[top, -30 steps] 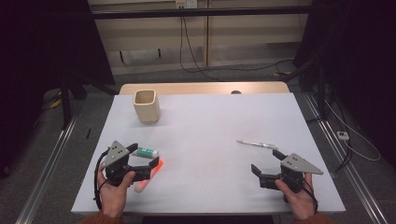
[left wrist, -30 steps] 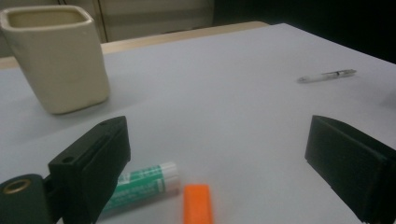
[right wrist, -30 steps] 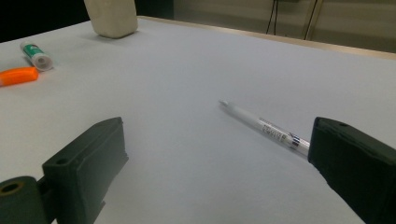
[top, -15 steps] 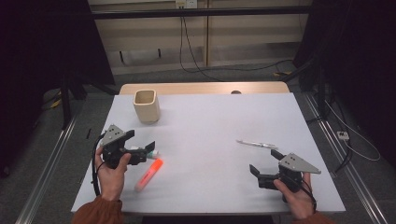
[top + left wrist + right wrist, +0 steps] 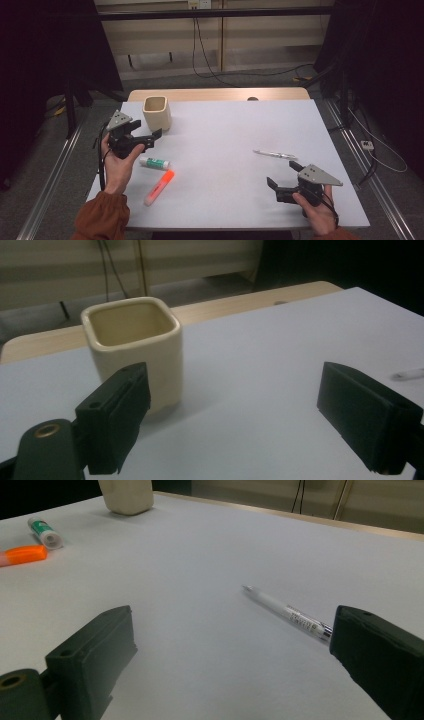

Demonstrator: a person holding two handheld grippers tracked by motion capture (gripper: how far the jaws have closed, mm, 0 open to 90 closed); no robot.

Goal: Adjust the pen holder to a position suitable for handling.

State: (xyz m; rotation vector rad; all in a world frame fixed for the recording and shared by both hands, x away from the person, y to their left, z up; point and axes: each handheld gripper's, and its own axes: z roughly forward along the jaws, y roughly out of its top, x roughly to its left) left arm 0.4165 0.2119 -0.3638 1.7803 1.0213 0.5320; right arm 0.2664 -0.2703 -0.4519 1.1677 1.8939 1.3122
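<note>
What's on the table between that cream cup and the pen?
Nothing. In the high view, the white table is bare between the cream cup and the pen; the glue stick lies nearer the person.

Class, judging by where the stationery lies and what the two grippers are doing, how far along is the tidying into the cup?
Nothing looks done: the cup is empty. On the table lie the glue stick, the orange marker and the pen. In hand: nothing. The left gripper hangs open beside the cup, its jaws having just been closing slightly with nothing between them; the right gripper waits open near the pen. All three items are probably left.
</note>
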